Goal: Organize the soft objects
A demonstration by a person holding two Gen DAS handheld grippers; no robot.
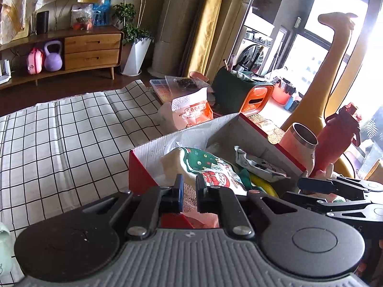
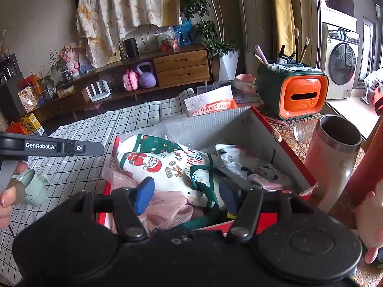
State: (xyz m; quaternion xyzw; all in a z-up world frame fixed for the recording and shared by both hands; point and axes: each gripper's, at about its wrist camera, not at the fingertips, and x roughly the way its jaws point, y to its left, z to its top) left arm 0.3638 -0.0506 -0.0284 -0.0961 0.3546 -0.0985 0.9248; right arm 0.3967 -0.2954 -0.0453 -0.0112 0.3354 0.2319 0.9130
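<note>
A red cardboard box with pale inner walls stands on the table, and soft things are piled in it. On top lies a white cloth bag with a Christmas print, also seen in the left wrist view. Pink mesh fabric lies under it, and a crinkled plastic packet sits to its right. My right gripper hovers open just above the cloth bag, its blue pads clear of it. My left gripper is shut with nothing visibly held. It shows side-on at the box's left edge.
A black-and-white checked cloth covers the table left of the box. A pink steel tumbler and a red bottle stand close on the right. Behind are an orange-and-green organizer and a snack pack. A mint cup is at the left.
</note>
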